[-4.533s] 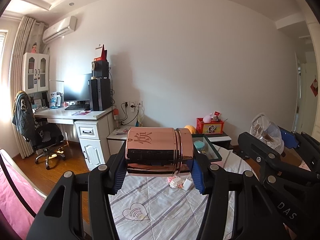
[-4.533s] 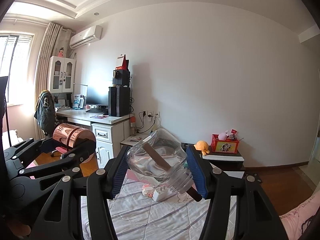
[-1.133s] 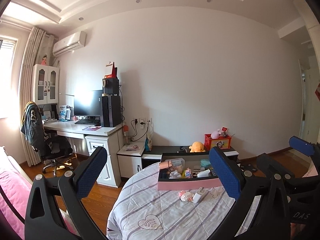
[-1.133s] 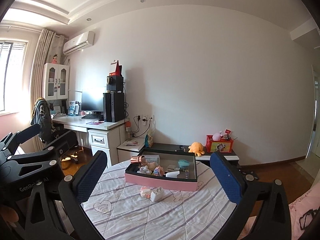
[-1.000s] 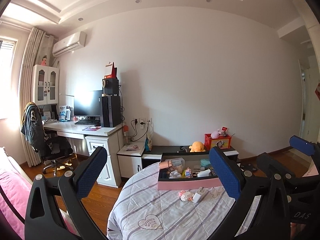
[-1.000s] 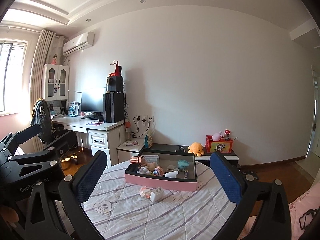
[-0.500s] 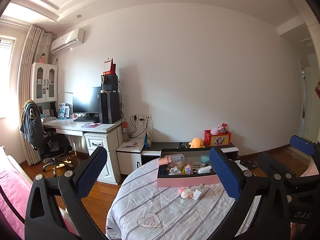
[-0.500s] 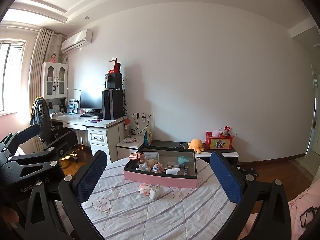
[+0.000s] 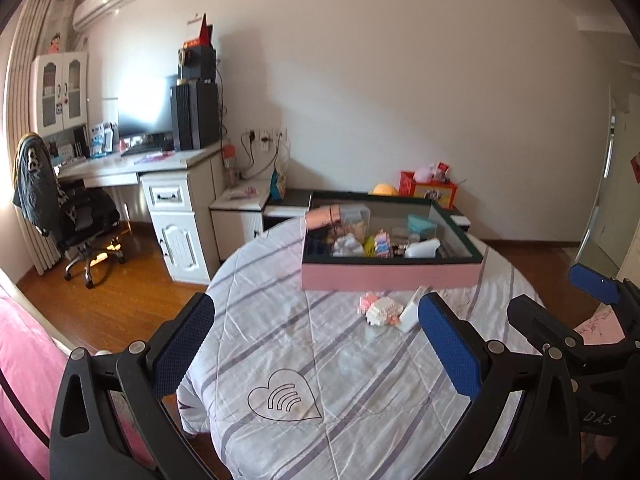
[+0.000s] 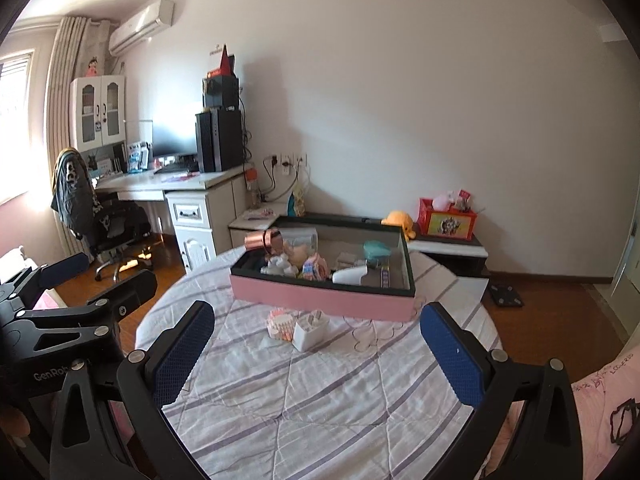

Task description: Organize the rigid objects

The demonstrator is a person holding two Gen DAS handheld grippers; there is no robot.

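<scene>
Pink-walled box (image 10: 320,298) is my landmark: just in front of it a white plug (image 10: 310,330) and a pink block toy (image 10: 280,324) lie touching on the quilt (image 10: 304,400). My left gripper (image 9: 316,344) and right gripper (image 10: 316,348) both gape wide, holding nothing. I reckon closing on the plug could catch the toy too, or knock either toward the box wall.

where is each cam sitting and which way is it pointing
Left wrist: on the left gripper, facing the round table and pink box from the left; its open fingers and the right gripper show.
Right wrist: on the right gripper, facing the same box from the right; its open fingers and the left gripper show.
Shared: table, box, white charger, desk.
</scene>
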